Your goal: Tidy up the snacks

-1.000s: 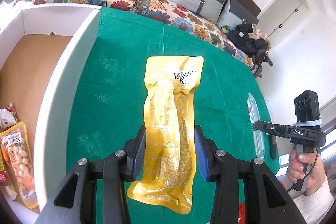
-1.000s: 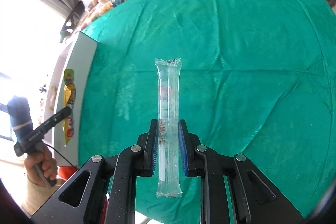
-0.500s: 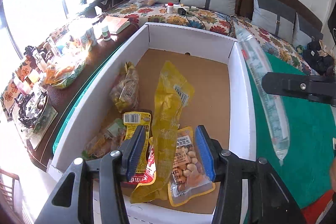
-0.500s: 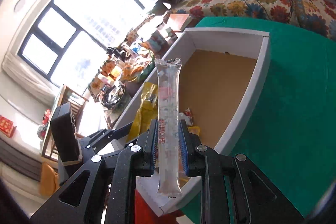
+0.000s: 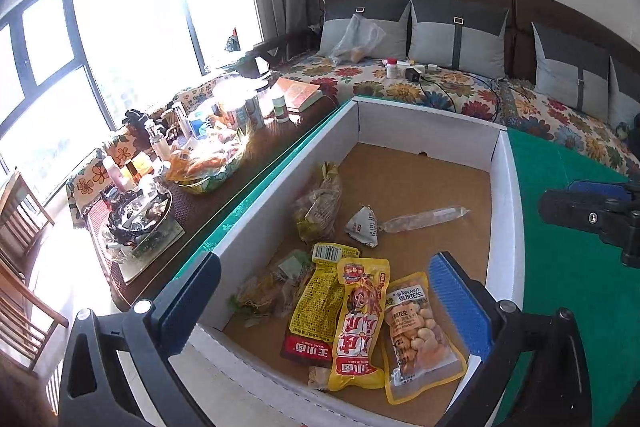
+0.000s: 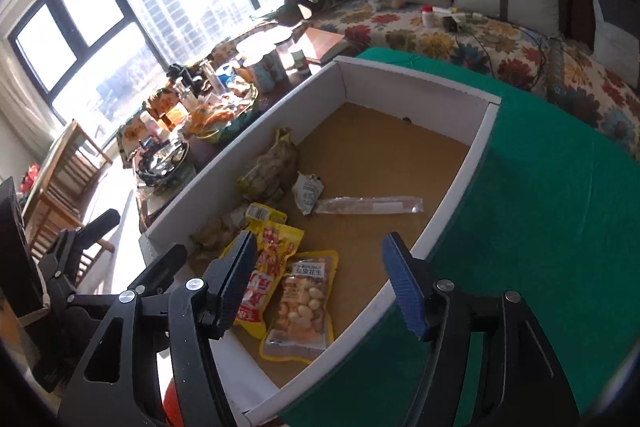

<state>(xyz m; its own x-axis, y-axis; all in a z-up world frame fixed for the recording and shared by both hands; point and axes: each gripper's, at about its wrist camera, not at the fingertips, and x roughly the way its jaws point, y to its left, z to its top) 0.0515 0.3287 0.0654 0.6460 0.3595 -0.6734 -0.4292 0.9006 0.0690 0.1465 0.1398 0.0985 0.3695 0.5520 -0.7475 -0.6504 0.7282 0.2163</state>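
A white cardboard box [image 5: 505,211] [image 6: 452,183] holds several snacks. The yellow pouch [image 5: 358,323] [image 6: 268,267] lies flat near the front, beside a peanut bag [image 5: 416,331] [image 6: 302,303]. The long clear tube packet [image 5: 424,218] [image 6: 370,205] lies across the box floor. My left gripper [image 5: 328,299] is open and empty above the box's front end. My right gripper [image 6: 324,275] is open and empty above the box's near right wall; it also shows at the right edge of the left wrist view [image 5: 592,215].
The box sits on a green cloth [image 5: 580,267] [image 6: 540,207]. A cluttered side table [image 5: 192,155] stands left of the box. A sofa with a floral cover [image 5: 440,91] and grey cushions runs behind. A wooden chair [image 5: 20,259] stands far left.
Both grippers opened. The yellow pouch dropped from my left gripper and the clear tube packet from my right; both now lie in the box.
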